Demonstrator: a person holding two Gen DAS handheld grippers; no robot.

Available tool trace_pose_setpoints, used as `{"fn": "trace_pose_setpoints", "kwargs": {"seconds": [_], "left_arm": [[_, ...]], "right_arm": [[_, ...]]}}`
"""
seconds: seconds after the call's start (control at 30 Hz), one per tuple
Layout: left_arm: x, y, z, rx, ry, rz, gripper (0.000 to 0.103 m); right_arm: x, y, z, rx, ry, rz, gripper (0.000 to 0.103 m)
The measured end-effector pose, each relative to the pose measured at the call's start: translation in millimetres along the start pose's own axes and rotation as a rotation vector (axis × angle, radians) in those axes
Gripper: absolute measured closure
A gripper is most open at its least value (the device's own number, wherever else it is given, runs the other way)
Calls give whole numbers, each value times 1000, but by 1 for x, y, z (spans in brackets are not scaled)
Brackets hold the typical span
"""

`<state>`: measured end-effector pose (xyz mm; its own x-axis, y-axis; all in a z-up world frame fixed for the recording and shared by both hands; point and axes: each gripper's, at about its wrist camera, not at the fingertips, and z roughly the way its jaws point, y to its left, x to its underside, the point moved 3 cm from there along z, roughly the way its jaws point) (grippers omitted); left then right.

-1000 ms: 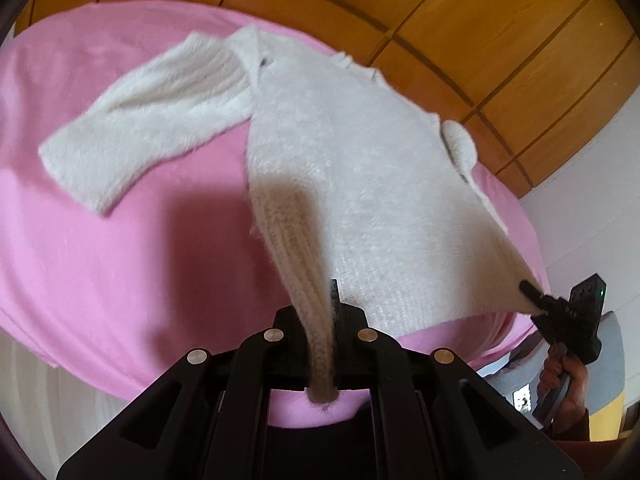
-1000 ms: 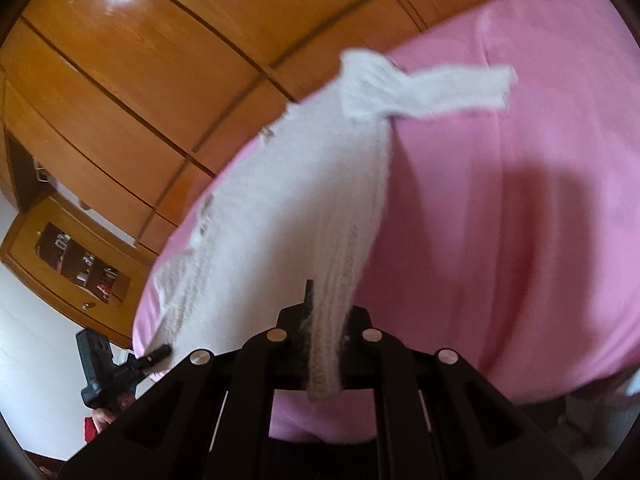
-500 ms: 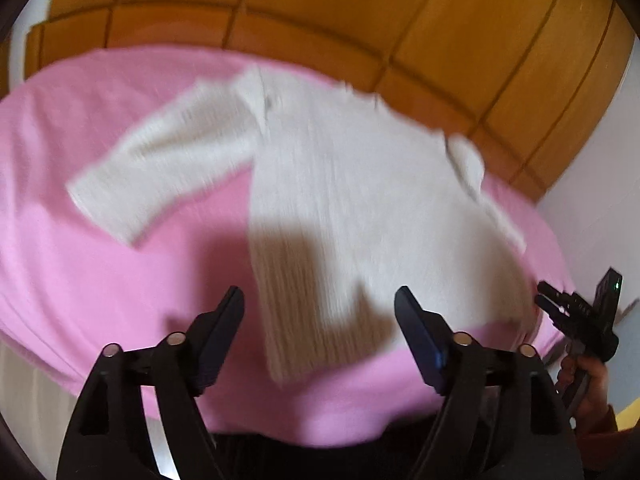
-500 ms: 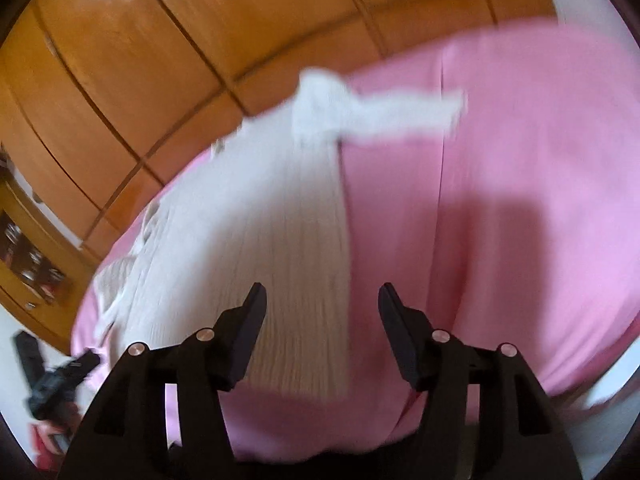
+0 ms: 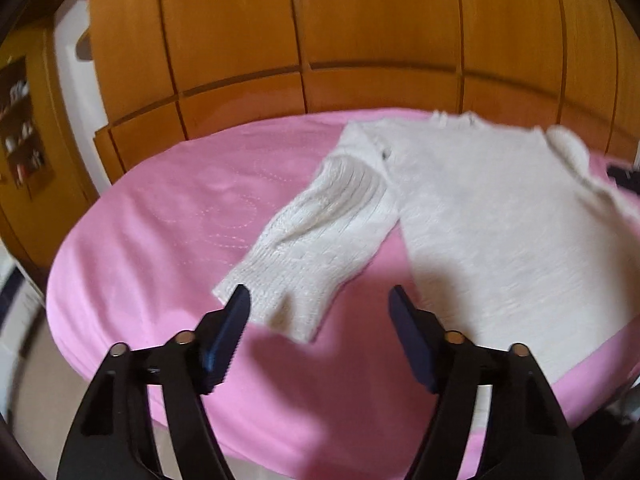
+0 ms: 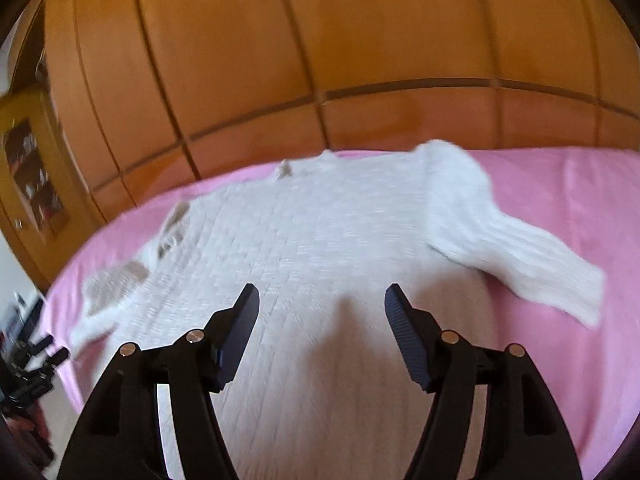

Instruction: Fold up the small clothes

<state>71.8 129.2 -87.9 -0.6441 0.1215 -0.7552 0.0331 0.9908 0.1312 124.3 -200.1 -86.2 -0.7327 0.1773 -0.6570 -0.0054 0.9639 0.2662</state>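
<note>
A small white knitted sweater (image 5: 492, 216) lies flat on the pink cloth-covered table (image 5: 168, 240). Its ribbed sleeve (image 5: 320, 240) stretches toward my left gripper (image 5: 320, 300), which is open and empty just in front of the sleeve cuff. In the right wrist view the sweater body (image 6: 320, 248) lies under my right gripper (image 6: 320, 296), which is open and empty above the hem. The other sleeve (image 6: 520, 256) points right. The left gripper (image 6: 36, 356) shows at the far left edge.
Orange wooden panelled cupboards (image 5: 360, 32) stand behind the table. A wooden shelf unit (image 6: 32, 176) is at the far left. The table's front edge (image 5: 280, 432) drops off close to my left gripper.
Both grippers have let go of the sweater hem and opened. The sweater has dropped flat on the table. My left gripper has swung left toward the sleeve cuff.
</note>
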Motion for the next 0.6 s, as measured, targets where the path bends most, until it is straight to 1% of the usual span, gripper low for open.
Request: {"fn": "trace_pose_setpoints", "kwargs": {"seconds": [0.1,0.13,0.2,0.23,0.27,0.3,0.33,0.4,0.43,0.47,0.5,0.53,0.6], "left_arm": [[0,-3,17,-38,21,79,41],[0,-4,25,-65,27,132,41],[1,-6,38,-99,31,221,41],[2,-8,42,-110,32,269,41],[5,-10,49,-116,34,332,41],[8,-13,52,-116,28,374,41],[10,-15,55,-117,10,415,45],[11,-21,59,-77,27,451,85],[11,-25,59,-75,37,481,93],[10,-27,59,-82,36,501,96],[7,-27,57,-60,37,508,97],[2,-22,54,-19,43,480,97],[-12,-9,48,39,55,391,97]], "right_arm": [[-2,4,30,42,24,-56,37],[-2,2,38,57,29,-67,35],[1,-6,50,89,41,-78,25],[6,-12,57,104,54,-78,23],[12,-20,65,105,83,-59,20],[17,-26,69,96,110,-35,20],[21,-36,73,72,143,15,20],[19,-46,69,29,125,71,20],[19,-47,69,25,122,76,20],[19,-46,69,28,123,72,20],[19,-45,70,37,128,61,18],[19,-44,72,45,135,49,17],[18,-39,74,57,142,31,16]]}}
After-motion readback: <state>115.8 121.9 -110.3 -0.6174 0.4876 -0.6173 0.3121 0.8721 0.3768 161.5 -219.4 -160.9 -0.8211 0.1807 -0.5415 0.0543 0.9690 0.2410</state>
